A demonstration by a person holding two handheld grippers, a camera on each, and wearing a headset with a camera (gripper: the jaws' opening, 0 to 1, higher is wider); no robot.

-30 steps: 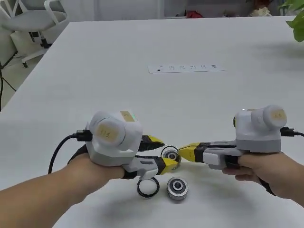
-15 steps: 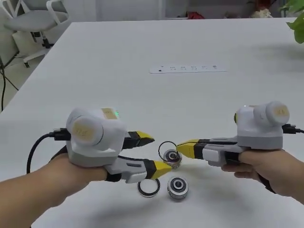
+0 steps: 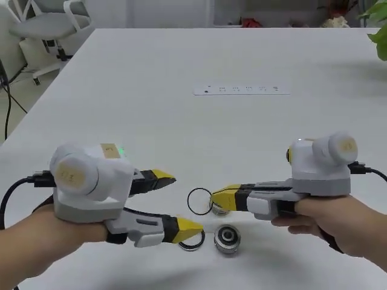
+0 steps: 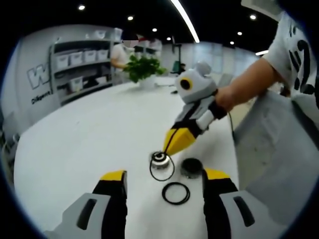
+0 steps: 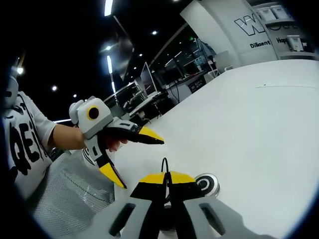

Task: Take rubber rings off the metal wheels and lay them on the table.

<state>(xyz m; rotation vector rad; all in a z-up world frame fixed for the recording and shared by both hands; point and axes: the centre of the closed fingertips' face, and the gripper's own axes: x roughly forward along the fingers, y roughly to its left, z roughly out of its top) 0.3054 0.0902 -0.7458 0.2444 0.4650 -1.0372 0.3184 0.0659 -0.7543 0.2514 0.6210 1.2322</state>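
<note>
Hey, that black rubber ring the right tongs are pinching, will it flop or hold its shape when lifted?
Probably holds its shape: pinched at one edge by the right tongs, the ring looks round, not drooping. Likely very light, being a thin band.

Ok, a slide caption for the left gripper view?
Open left gripper faces the right gripper pinching a rubber ring by a metal wheel; another ring lies loose.

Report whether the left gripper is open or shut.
Open. The left gripper holds its yellow-tipped fingers wide apart, in both the head view and its own view, gripping nothing.
</note>
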